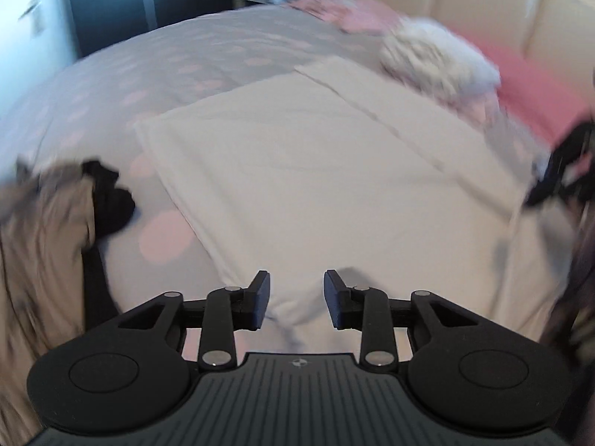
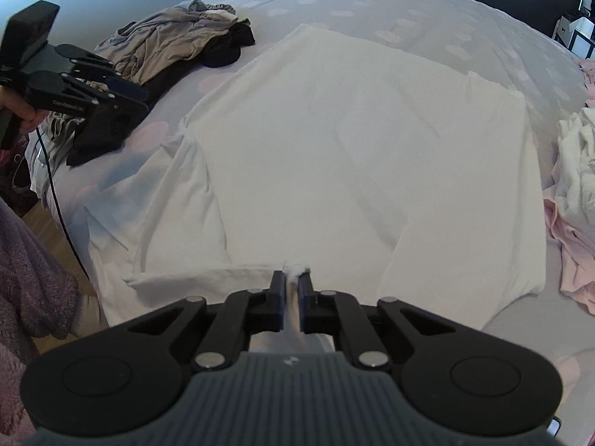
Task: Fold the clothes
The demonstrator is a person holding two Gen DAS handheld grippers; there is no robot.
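The right black two-finger tongs (image 2: 293, 299) point steeply down over the bed's near edge, their blue-padded fingers (image 2: 277, 303) drawn almost together and pinching a fold of white cloth (image 2: 334, 148) that pokes up between the tips. The left black tongs (image 1: 296, 299) stand parted with nothing between the pads. In the right wrist view they hover at the bed's left edge, a hand (image 2: 22, 115) gripping the handle.

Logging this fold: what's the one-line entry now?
right gripper: shut on shirt | left gripper: open, empty | bed
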